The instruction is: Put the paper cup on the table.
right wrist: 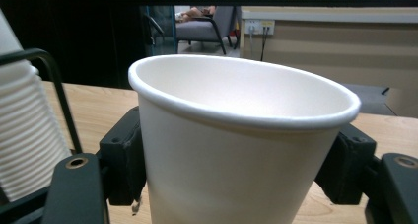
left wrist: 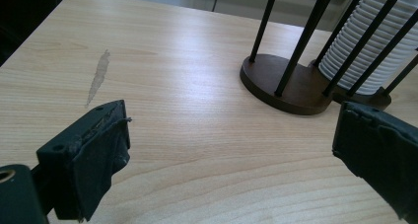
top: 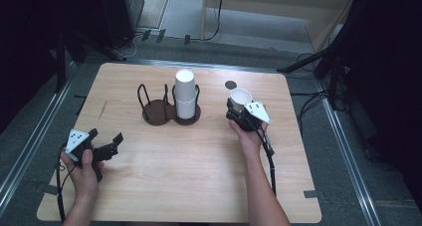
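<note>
The paper cup sits upright between the jaws of your right gripper, clamped on both sides just below the rim. It is at the right-hand part of the desk, near the two-ring cup holder but apart from it. The holder's right ring carries a stack of cups; its left ring stands empty. Whether you are bringing this cup to the holder or taking it away, I cannot tell; either way the single cup is gripped and not yet placed anywhere. Your left gripper is low at the desk's left side, jaws wide apart with nothing between them, pointing toward the holder. Beyond the held cup lies a small dark disc on the desk.
</note>
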The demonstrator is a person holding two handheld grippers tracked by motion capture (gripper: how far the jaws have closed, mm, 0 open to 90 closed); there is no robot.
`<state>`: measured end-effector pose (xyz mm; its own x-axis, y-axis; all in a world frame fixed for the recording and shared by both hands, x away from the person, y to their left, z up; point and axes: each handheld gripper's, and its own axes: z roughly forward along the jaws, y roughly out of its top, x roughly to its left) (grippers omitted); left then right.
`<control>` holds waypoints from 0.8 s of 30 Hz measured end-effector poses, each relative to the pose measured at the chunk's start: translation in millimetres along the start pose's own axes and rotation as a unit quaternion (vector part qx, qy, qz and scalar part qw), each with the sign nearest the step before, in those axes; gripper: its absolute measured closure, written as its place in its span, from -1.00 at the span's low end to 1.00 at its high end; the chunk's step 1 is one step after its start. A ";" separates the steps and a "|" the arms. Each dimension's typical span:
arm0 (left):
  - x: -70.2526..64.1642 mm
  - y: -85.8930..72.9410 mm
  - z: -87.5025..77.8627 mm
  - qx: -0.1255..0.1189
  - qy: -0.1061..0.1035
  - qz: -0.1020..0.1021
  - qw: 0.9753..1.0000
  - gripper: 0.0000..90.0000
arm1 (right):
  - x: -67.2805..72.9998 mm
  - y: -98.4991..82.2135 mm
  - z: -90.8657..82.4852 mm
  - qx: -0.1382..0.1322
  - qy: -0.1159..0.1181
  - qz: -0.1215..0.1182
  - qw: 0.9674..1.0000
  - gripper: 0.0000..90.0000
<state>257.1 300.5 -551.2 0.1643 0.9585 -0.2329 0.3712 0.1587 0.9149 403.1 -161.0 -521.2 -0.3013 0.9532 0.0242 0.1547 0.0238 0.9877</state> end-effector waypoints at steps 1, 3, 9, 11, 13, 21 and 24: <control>-0.1 0.0 0.1 0.000 0.000 0.000 1.000 -0.97 | -1.3 -0.9 1.9 0.005 0.000 -0.003 1.000 -0.42; 0.0 0.1 0.2 0.001 0.000 -0.001 1.000 -0.97 | -3.2 -2.7 6.2 0.014 -0.005 -0.006 1.000 -0.42; 0.3 0.2 0.2 0.001 -0.001 -0.003 1.000 -0.97 | -5.5 -4.2 19.2 0.038 -0.006 -0.006 0.999 -0.42; 0.4 0.2 0.2 0.001 -0.001 -0.003 1.000 -0.97 | -4.9 -5.3 22.3 0.047 -0.009 -0.007 0.999 -0.43; 0.6 0.2 0.3 0.001 -0.002 -0.004 1.000 -0.97 | -4.7 -6.6 24.7 0.053 -0.012 -0.013 0.998 -0.43; 2.0 0.4 0.6 0.002 -0.005 -0.010 1.000 -0.97 | -6.3 -10.3 26.5 0.083 -0.019 -0.012 0.996 -0.45; 2.0 0.4 0.6 0.002 -0.005 -0.011 1.000 -0.97 | -7.3 -11.7 26.7 0.089 -0.019 -0.013 0.996 -0.46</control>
<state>258.2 302.4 -551.5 0.1645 0.9527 -0.2556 0.3792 0.1781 0.9080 428.6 -160.2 -537.1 -0.2720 0.9622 -0.0102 0.3122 0.0983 0.9449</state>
